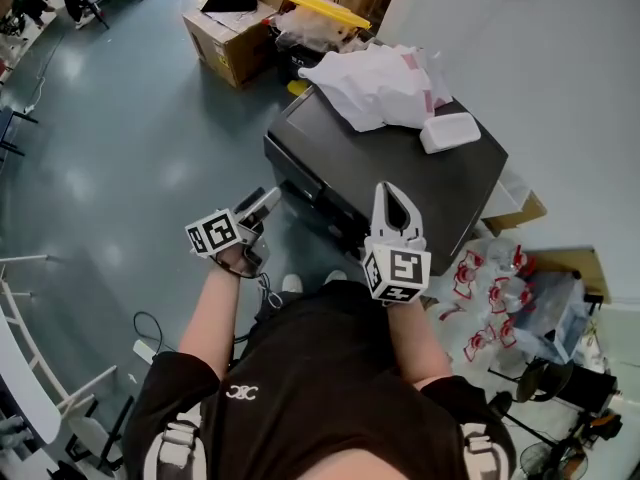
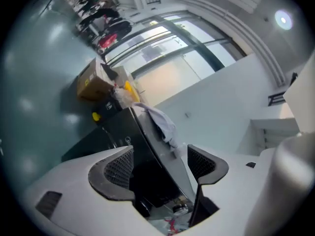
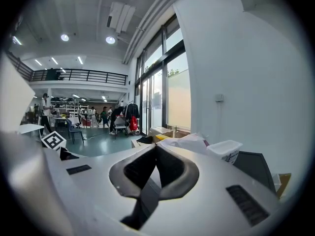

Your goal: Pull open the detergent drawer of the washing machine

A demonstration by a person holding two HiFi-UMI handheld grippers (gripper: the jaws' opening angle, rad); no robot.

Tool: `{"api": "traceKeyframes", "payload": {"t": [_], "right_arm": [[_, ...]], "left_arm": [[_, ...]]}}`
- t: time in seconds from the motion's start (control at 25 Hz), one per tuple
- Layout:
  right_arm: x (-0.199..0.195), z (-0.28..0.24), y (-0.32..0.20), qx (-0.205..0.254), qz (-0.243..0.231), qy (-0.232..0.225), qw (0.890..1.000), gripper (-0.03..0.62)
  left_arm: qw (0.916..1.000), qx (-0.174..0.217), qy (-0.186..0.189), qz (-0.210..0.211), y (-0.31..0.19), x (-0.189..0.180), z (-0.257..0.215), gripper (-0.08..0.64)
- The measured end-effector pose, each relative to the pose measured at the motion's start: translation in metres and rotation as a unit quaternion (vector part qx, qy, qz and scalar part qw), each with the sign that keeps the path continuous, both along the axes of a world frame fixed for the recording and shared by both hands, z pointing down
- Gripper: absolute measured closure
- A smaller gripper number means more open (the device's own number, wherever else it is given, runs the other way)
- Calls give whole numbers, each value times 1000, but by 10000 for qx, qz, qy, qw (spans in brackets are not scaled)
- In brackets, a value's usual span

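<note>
Approach stage, I reckon. Left of centre, the left gripper (image 1: 258, 208) has its jaws apart and empty, just off the front of the washing machine (image 1: 400, 158) mid-frame. Further right, the right gripper (image 1: 392, 200) has jaws pinched together, empty. Can't pick out the drawer; next move means finding its lip.

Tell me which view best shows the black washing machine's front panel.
The left gripper view: the front face of the black washing machine shows beyond the open left gripper. The head view sees mostly its top; the right gripper view catches only a dark corner.
</note>
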State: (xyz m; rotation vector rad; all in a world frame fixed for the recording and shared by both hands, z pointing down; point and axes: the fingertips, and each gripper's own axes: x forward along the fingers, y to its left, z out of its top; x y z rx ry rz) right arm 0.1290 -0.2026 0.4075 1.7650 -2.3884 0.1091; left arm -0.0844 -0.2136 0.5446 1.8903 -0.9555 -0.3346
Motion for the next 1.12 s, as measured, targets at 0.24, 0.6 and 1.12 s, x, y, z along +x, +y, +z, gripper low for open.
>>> {"api": "traceKeyframes", "payload": {"t": [0.24, 0.6, 1.12], "right_arm": [[8, 5, 11, 77, 3, 137, 9999, 591], [37, 25, 8, -311, 252, 172, 9991, 590], [70, 46, 9, -612, 549, 232, 9963, 589]], "left_arm": [[9879, -573, 1432, 189, -1, 8, 43, 219], [9716, -513, 2291, 296, -22, 23, 74, 219], [9643, -497, 2601, -45, -64, 35, 119, 219]]}}
